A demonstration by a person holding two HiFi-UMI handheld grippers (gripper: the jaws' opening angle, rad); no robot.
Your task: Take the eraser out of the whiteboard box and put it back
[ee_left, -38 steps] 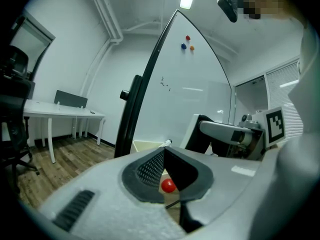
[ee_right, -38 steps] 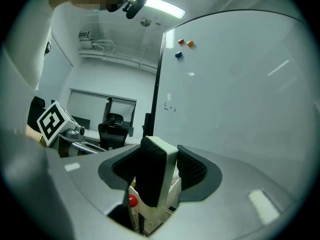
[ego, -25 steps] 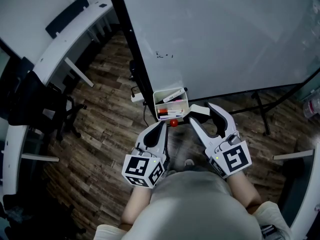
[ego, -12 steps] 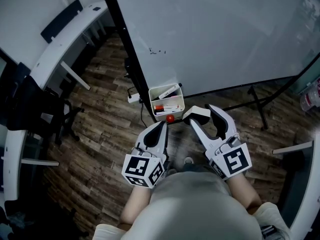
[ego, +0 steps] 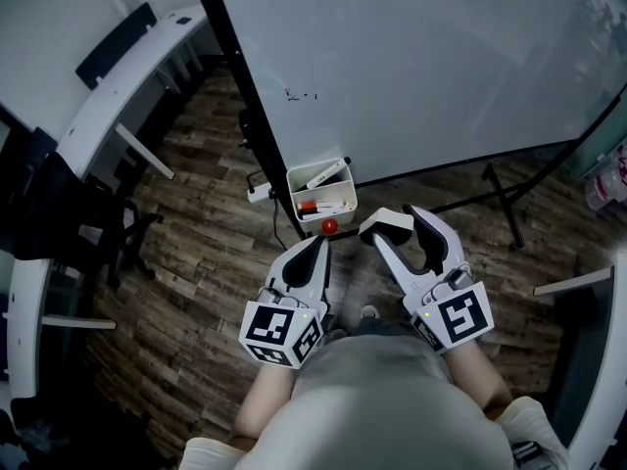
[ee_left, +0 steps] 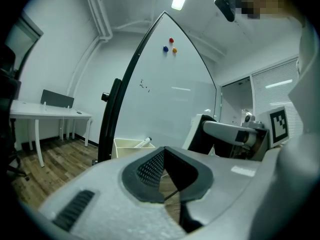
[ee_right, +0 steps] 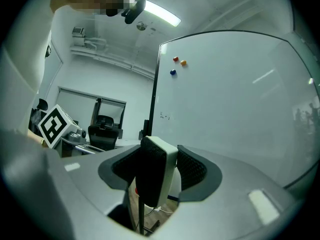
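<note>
In the head view, the whiteboard box [ego: 321, 186] hung at the lower edge of the whiteboard [ego: 421, 67], just beside the black frame post [ego: 250, 116], with its open top up and markers lying inside. A small red object [ego: 330, 225] showed just below the box's near rim. The eraser [ego: 385, 223] was outside the box, clamped in the right gripper [ego: 397, 225], near the box's right near corner but apart from it, over bare wooden floor [ego: 196, 253]. The left gripper [ego: 315, 247] pointed toward the box, stopping short of the red object. Open floor ran left of the grippers as far as an office chair [ego: 59, 209] and a curved white desk [ego: 127, 86]. To the right, the board's stand leg [ego: 502, 209] crossed the floor. In the left gripper view, the fingers [ee_left: 150, 166] met at their tips with nothing between them, and the box stood beyond them, untouched. In the right gripper view, the fingers [ee_right: 195, 170] pressed on both sides of the upright eraser, with the whiteboard face ahead and apart from it.
</note>
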